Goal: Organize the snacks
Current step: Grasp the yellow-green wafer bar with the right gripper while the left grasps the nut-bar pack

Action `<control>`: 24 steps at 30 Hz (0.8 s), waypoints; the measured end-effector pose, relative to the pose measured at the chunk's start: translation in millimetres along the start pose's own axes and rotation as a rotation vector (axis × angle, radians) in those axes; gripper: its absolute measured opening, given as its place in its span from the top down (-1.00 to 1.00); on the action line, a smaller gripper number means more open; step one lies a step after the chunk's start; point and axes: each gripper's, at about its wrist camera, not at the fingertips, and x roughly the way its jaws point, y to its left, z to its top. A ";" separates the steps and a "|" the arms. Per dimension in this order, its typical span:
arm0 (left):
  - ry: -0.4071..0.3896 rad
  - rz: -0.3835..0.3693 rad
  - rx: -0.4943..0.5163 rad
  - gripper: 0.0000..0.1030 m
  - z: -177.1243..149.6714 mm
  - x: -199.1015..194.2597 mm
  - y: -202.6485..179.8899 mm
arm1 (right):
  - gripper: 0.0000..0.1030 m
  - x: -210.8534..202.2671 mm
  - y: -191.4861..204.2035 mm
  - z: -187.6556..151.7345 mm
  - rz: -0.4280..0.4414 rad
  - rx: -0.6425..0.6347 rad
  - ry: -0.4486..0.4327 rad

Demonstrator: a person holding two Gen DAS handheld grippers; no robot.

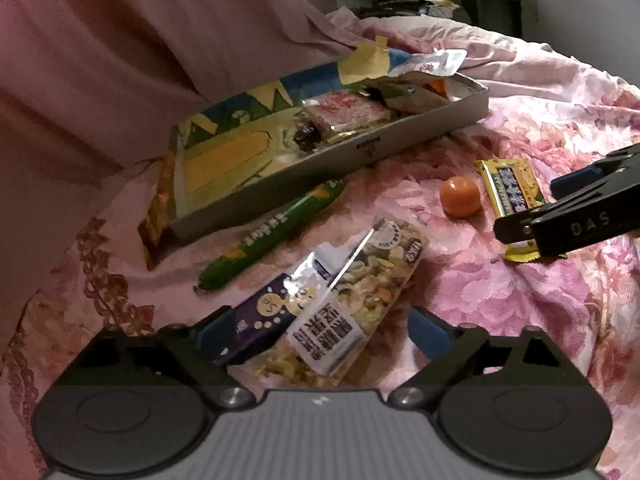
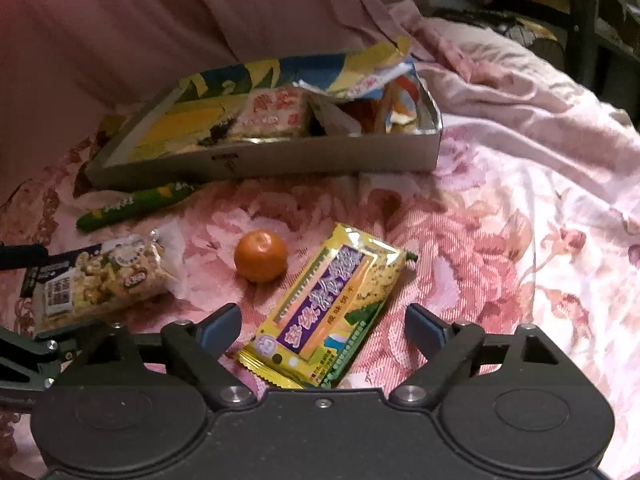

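A grey cardboard box [image 1: 400,142] [image 2: 280,160] holds several snack packets on the flowered bedspread. In front of it lie a green sausage stick [image 1: 272,232] [image 2: 136,204], a small orange [image 1: 460,196] [image 2: 261,255], a clear bag of mixed snack [image 1: 360,300] [image 2: 100,276] and a yellow packet [image 1: 512,196] [image 2: 328,304]. My left gripper [image 1: 320,332] is open with the mixed snack bag between its fingers. My right gripper [image 2: 322,330] is open around the near end of the yellow packet; it also shows at the right edge of the left wrist view [image 1: 560,216].
A pink curtain [image 2: 200,12] hangs behind the box. Rumpled pink bedding [image 2: 520,92] lies to the right. Dark furniture [image 2: 560,8] stands at the far right. A large yellow-and-blue corn snack bag [image 1: 248,120] sticks out of the box's far side.
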 end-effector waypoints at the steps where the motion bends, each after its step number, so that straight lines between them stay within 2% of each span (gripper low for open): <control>1: 0.004 -0.005 0.005 -0.76 0.1 0.6 -1.1 | -0.71 1.7 -1.7 -0.5 0.008 0.014 0.008; 4: 0.018 -0.009 0.023 -0.56 0.7 2.0 -5.5 | -0.69 2.1 -6.6 -2.5 0.028 0.063 0.004; 5: 0.024 -0.017 0.025 -0.43 0.9 2.3 -7.1 | -0.65 1.8 -6.6 -2.7 0.026 0.063 0.001; 10: 0.055 -0.041 -0.019 -0.15 3.1 1.1 -9.5 | -0.24 0.1 0.3 -7.4 0.005 0.021 -0.011; 12: 0.073 -0.044 -0.048 0.02 5.1 -0.3 -8.6 | -0.21 -1.1 3.9 -8.8 0.003 0.002 -0.016; 17: 0.143 -0.082 -0.178 0.11 6.4 -3.7 -4.1 | -0.13 -5.0 6.3 -11.8 0.011 -0.016 -0.006; 20: 0.182 -0.138 -0.250 0.18 3.8 -7.2 -3.0 | -0.10 -11.2 5.5 -15.2 0.033 -0.032 0.027; 22: 0.204 -0.181 -0.283 0.18 1.7 -8.7 -3.6 | -0.10 -17.2 6.0 -18.9 0.049 -0.053 0.049; 24: 0.205 -0.194 -0.288 0.16 0.7 -9.5 -6.1 | -0.11 -22.5 9.0 -23.0 0.054 -0.088 0.063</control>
